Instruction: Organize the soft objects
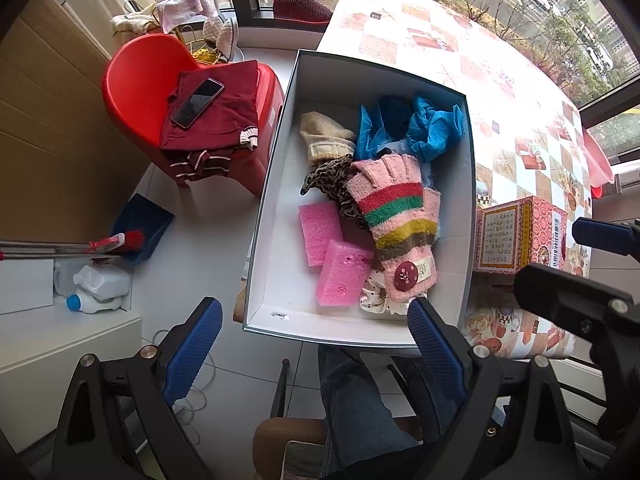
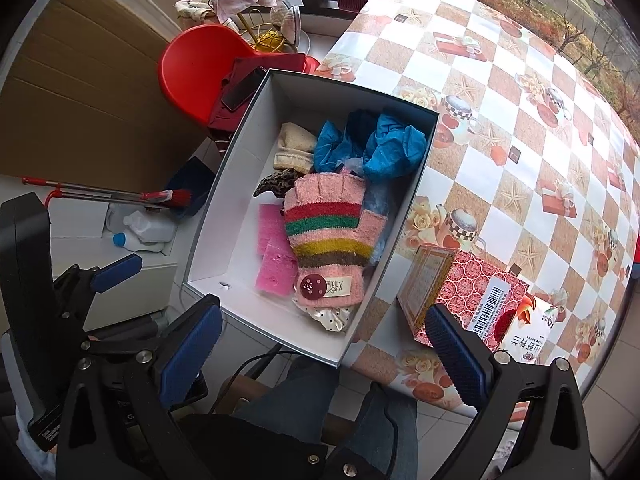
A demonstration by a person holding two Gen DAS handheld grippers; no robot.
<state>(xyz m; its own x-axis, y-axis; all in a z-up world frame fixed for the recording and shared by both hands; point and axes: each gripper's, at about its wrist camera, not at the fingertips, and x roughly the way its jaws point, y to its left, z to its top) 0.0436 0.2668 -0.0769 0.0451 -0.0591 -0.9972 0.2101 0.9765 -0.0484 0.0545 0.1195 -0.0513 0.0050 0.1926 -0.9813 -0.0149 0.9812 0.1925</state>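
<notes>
Fingers on left gripper and right gripper hanging spread, pinching nothing. Pink striped knit glove lying atop pile inside white cardboard box. Box overhanging bench edge; downward push risking tipping it floorward.

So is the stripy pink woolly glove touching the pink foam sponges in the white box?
Touching. The left wrist view shows the striped pink knitted glove lying over the edge of a pink foam sponge.
</notes>
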